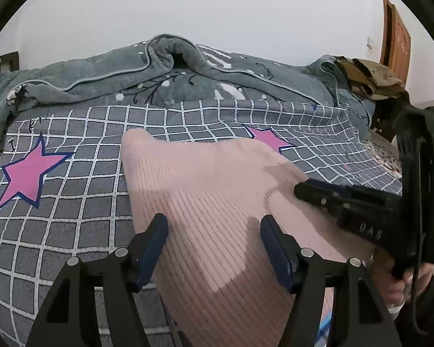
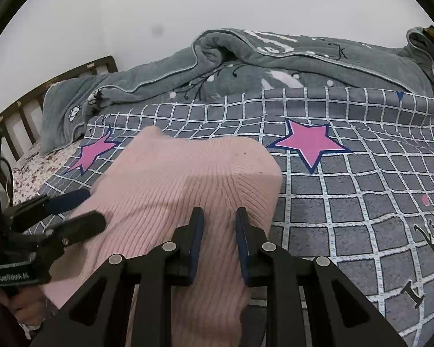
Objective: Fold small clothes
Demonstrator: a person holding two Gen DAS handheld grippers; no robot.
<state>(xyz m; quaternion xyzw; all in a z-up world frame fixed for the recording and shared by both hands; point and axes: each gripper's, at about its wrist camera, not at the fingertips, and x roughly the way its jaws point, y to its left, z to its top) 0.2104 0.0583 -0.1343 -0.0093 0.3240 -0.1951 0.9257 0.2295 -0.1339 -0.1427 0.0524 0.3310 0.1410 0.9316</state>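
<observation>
A pink ribbed knit garment (image 1: 217, 190) lies on a bed, spread over a grey checked bedsheet (image 1: 81, 190) printed with pink stars (image 1: 29, 173), and both hand-held grippers are angled down over its near part. The left hand-held gripper (image 1: 214, 225) points forward and downward, its two blue-padded fingers (image 1: 152, 245) standing well apart with the pink knit showing between them; the pads do not press on the fabric, so it is open and holds nothing. In the right wrist view the same tool comes in from the left edge (image 2: 84, 211), its fingers reaching over the left border of the garment (image 2: 188, 179). The right hand-held gripper (image 2: 218, 219) is tilted down likewise, and its fingers (image 2: 196, 240) stand close together with only a narrow strip of knit visible in the gap (whether the pads actually pinch a fold there cannot be told from either view). From the left wrist camera, the right hand-held gripper (image 1: 301, 188) lies across the right side of the garment, fingers nearly together, with the person's hand (image 1: 402, 283) wrapped around its handle at the lower right. Behind the garment a rumpled grey-green blanket (image 1: 165, 69) is heaped along the far side of the bed against a plain white wall (image 1: 217, 8). A brown bundle of cloth (image 1: 373, 81) sits at the far right, and a dark wooden headboard (image 2: 43, 98) shows at the left in the right wrist view.
</observation>
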